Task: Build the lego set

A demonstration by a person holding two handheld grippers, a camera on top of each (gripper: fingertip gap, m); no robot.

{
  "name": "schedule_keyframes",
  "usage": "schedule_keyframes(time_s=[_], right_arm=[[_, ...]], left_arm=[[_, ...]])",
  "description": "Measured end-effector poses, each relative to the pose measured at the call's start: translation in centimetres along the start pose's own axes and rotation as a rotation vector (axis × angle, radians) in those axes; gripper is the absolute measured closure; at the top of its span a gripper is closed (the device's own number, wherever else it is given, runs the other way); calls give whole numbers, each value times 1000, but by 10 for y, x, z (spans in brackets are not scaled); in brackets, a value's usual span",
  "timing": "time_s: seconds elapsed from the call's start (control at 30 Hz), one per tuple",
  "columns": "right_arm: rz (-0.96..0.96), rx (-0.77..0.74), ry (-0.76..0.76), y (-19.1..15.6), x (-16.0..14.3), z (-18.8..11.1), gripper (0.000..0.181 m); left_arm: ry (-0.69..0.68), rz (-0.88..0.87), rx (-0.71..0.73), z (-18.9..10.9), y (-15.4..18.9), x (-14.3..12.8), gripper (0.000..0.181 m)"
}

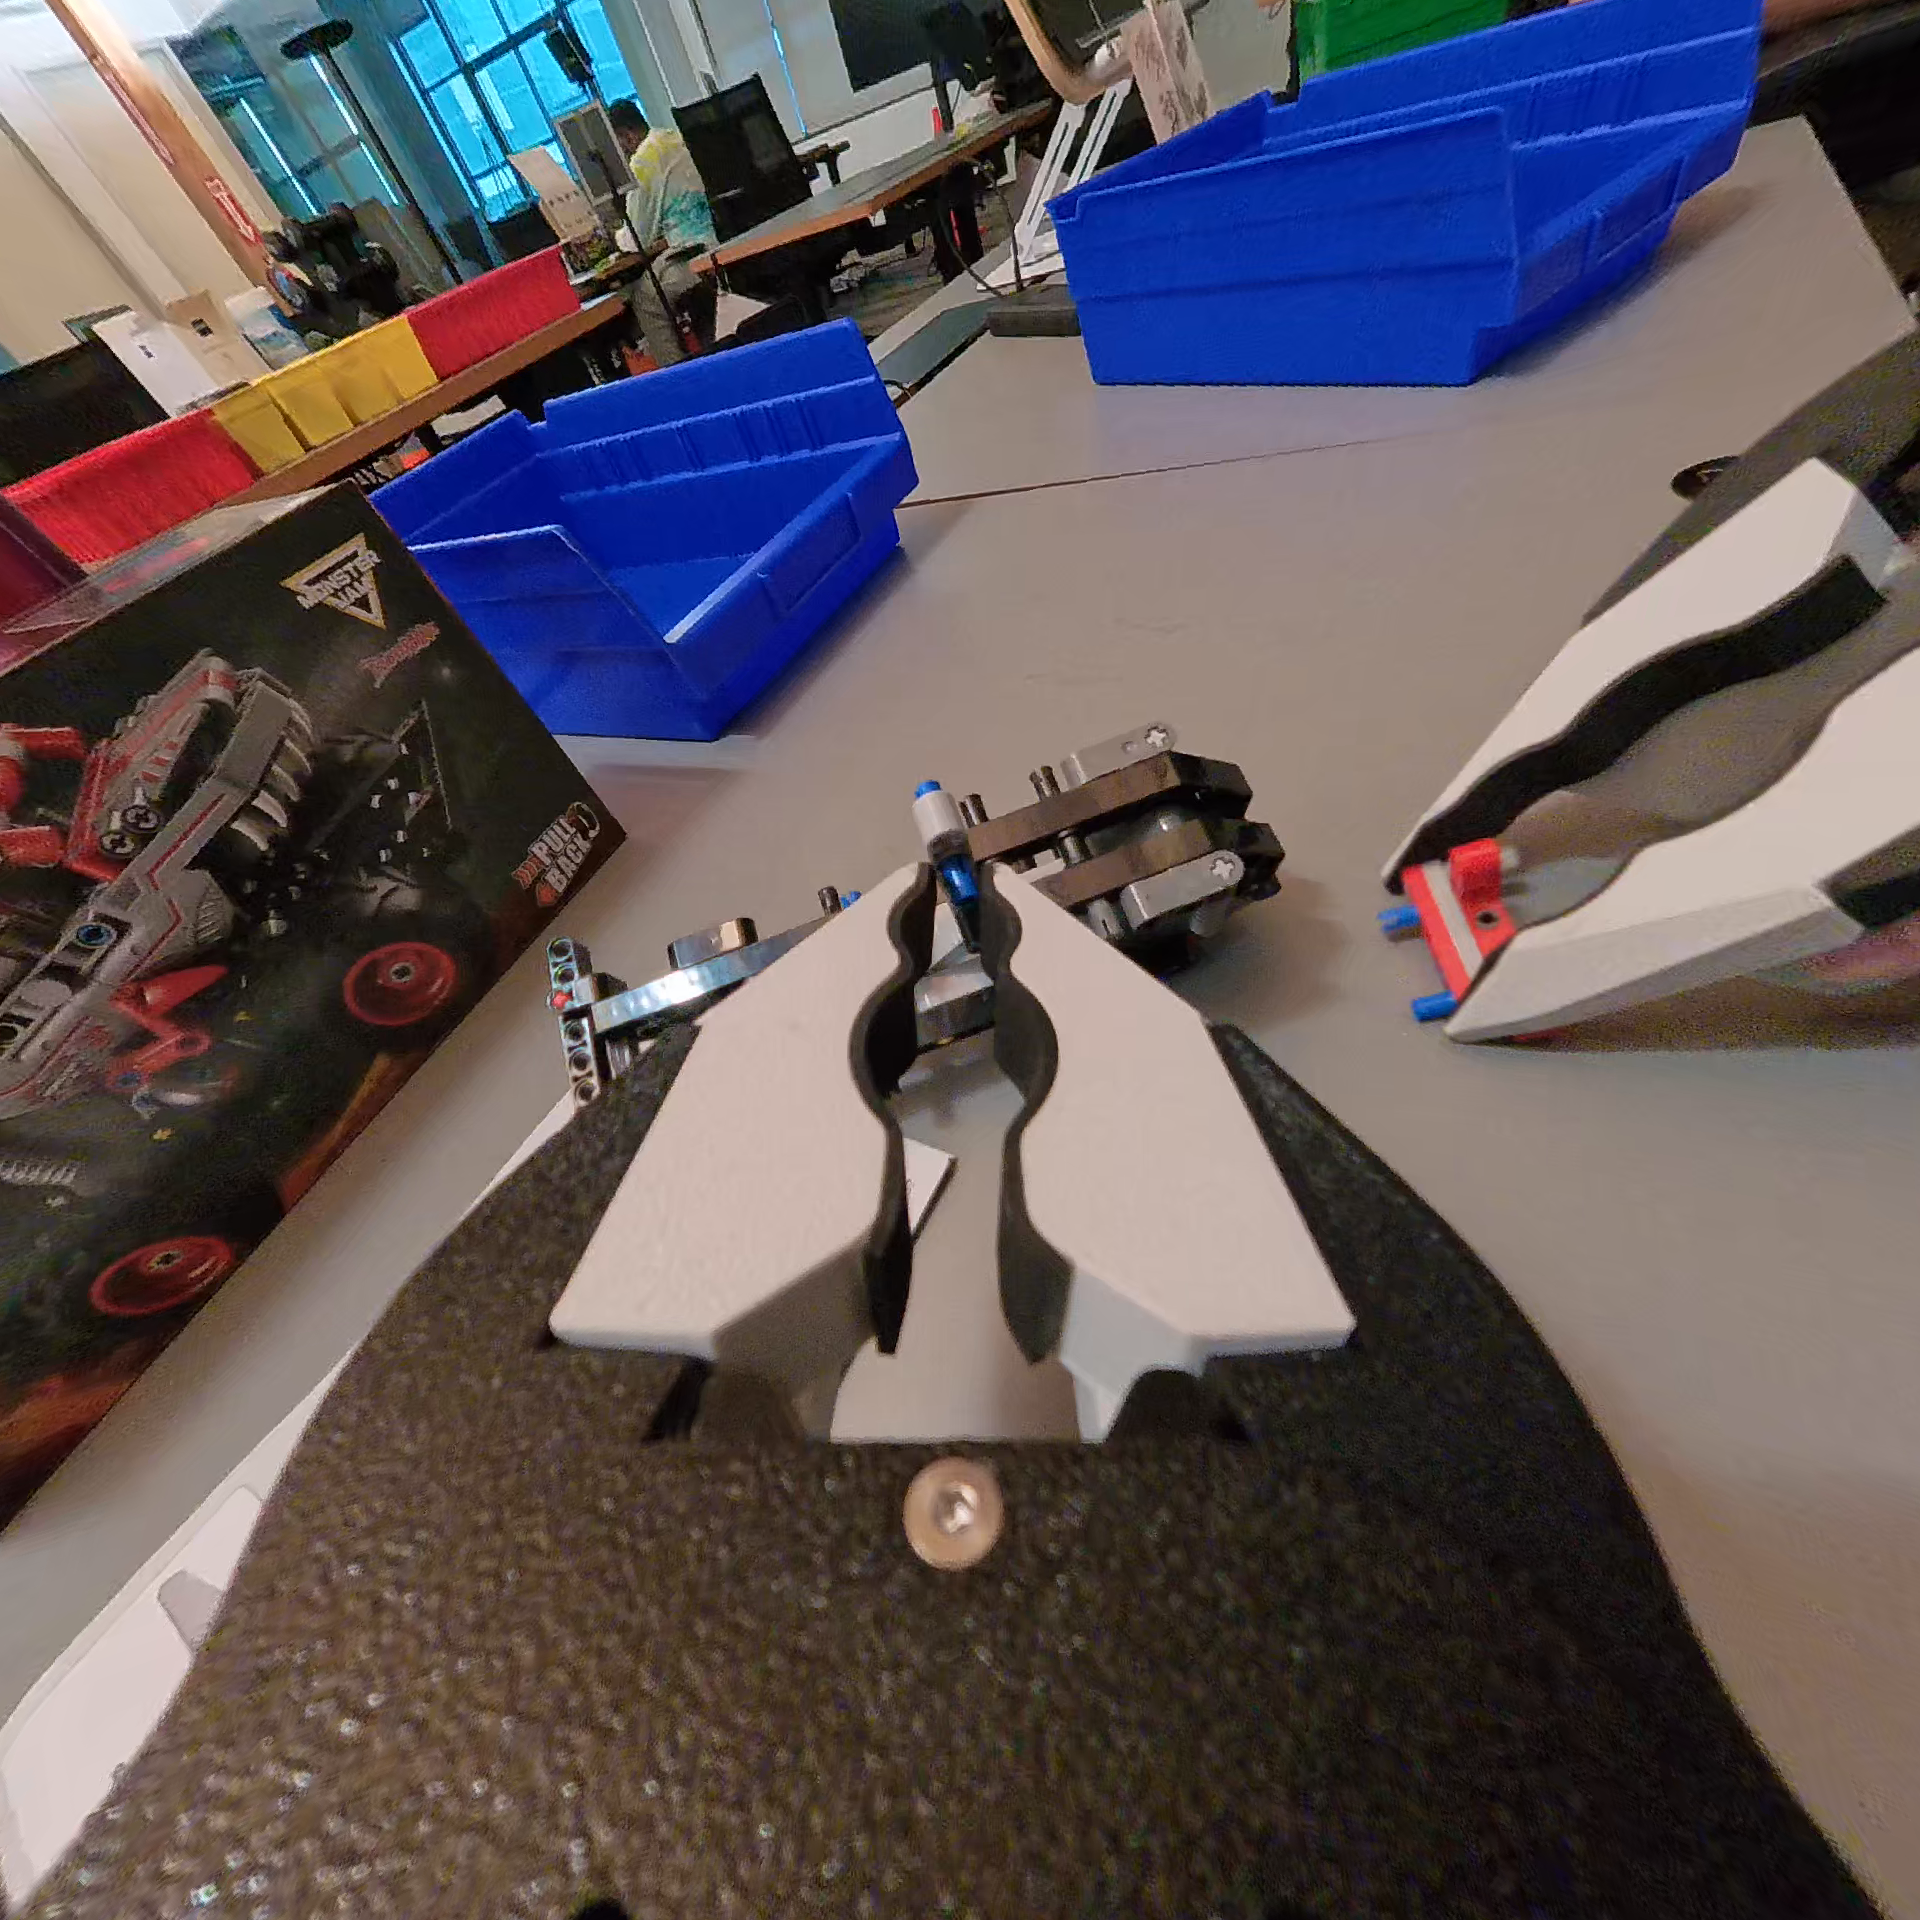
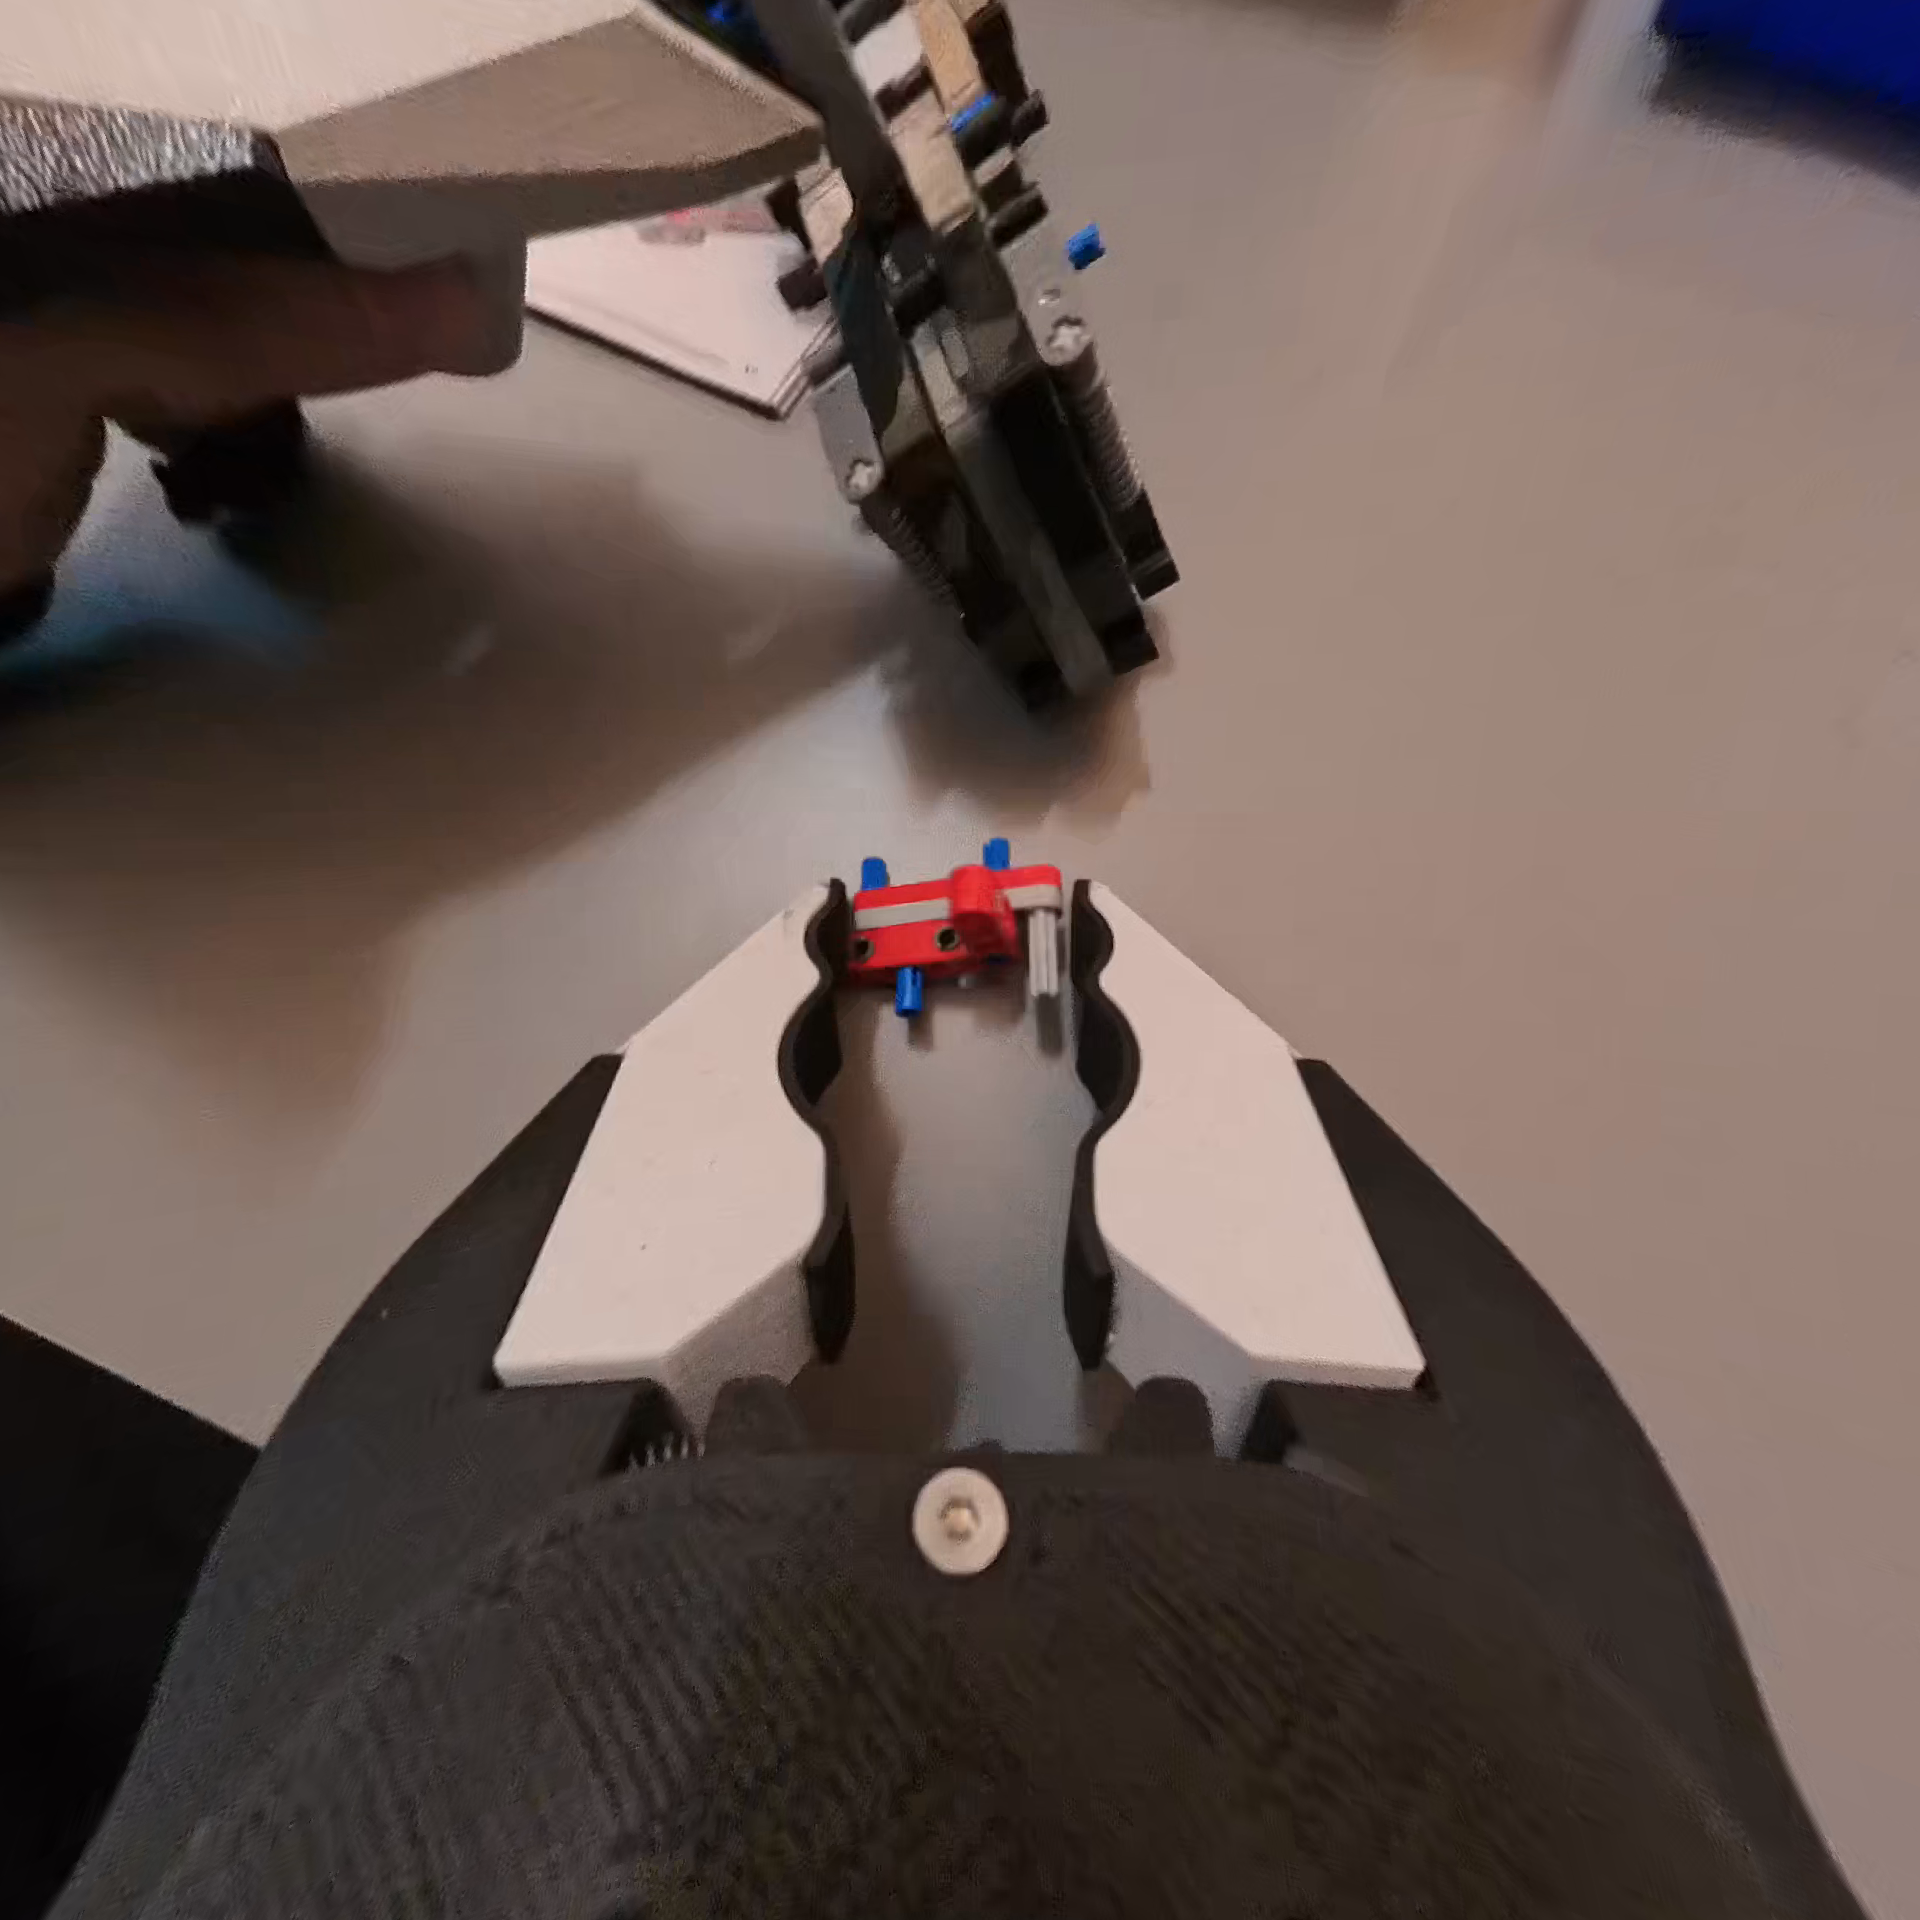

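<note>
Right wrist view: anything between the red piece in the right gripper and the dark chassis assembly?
Nothing. In the right wrist view only bare grey table lies between the red piece held at the right gripper tips and the chassis assembly.

A grey table fills the foreground, with two blue bins on it. Behind it stand long wooden desks, a dark office chair, and a row of red and yellow bins. Tall windows at the back glow blue, perhaps from daylight, beside pale walls
</note>
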State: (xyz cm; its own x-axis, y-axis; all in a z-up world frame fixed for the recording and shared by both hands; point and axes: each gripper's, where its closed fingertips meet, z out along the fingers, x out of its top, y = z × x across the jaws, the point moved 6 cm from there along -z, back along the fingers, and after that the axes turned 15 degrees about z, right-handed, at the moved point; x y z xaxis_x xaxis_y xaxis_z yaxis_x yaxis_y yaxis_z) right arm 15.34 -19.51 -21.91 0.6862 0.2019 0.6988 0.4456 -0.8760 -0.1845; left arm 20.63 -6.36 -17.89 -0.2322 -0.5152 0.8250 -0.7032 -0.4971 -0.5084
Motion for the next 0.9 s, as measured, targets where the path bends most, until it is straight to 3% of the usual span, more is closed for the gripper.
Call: schedule_keyframes(time_s=[0.1, 0.3, 0.4, 0.47, 0.57, 0.63, 0.8, 0.9], right_arm=[[-81, -47, -119, 3, 3, -5, 123], [-319, -80, -358, -2, 7, -19, 114], [-540, 72, -455, -8, 5, -21, 125], [-780, 139, -428, -9, 9, -21, 129], [-1010, 125, -397, -9, 13, -24, 141], [-1126, 136, -333, -17, 11, -29, 159], [-1114, 40, -335, -19, -8, -34, 146], [-955, 23, -284, -18, -15, -32, 151]], left_arm=[[0, 5, 1, 0, 0, 0, 176], [1, -1, -3, 0, 0, 0, 176], [2, 0, -4, 0, 0, 0, 176], [3, 0, -5, 0, 0, 0, 176], [3, 6, -6, -1, 0, 0, 176], [3, 7, -6, -1, 0, -1, 176], [3, 6, -7, -1, 0, -1, 176], [3, 8, -6, -1, 0, -1, 176]])
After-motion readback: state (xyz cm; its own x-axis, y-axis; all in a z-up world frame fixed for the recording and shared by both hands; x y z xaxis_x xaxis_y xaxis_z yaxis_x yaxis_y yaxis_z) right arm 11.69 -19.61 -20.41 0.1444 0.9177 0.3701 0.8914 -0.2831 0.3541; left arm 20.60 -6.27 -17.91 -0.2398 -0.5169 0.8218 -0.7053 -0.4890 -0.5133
